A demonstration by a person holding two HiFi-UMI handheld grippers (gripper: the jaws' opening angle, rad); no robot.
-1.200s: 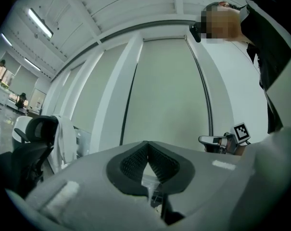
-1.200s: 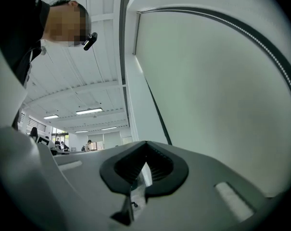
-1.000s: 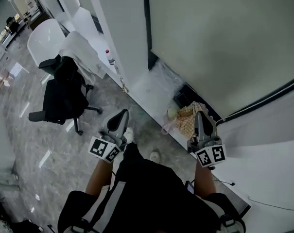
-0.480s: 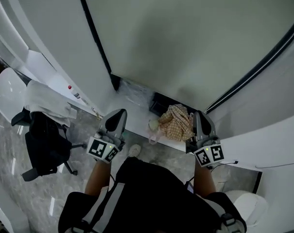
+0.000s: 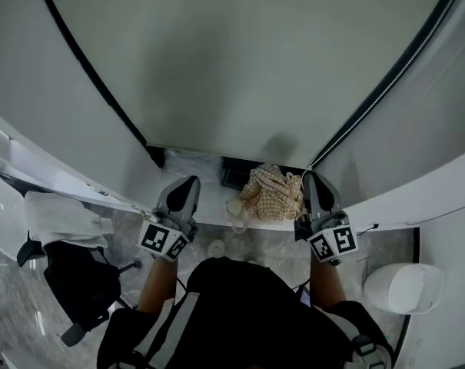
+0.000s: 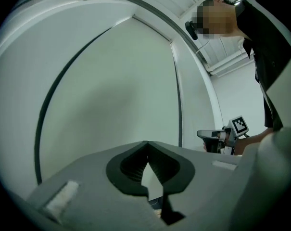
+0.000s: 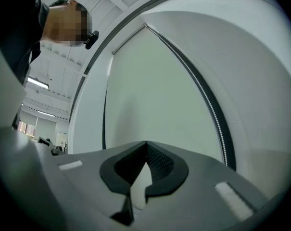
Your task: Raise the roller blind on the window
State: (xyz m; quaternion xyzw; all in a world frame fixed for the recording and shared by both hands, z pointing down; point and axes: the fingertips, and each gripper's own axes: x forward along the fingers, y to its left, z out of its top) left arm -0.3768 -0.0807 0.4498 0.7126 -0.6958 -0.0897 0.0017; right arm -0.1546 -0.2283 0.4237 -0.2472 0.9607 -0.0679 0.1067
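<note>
Well, the job looks barely begun to me: the person stands facing the window, and the roller blind [image 5: 240,60] hangs right down, its lower edge close above the sill [image 5: 197,164]. The left gripper [image 5: 189,183] and the right gripper [image 5: 313,178] are both held out level towards it, each with its jaws pressed together and nothing between them. Neither touches the blind. I'd call this the approach step. The next move, I reckon, is for the right gripper to part its jaws, reach the bead chain [image 7: 215,117] running down the dark frame at the blind's right edge, nip it and draw it downward; which strand lifts the blind I cannot tell. By count: one blind, one chain, two grippers, one checked cloth [image 5: 274,192] on the sill, one black office chair [image 5: 78,283] off to the left
</note>
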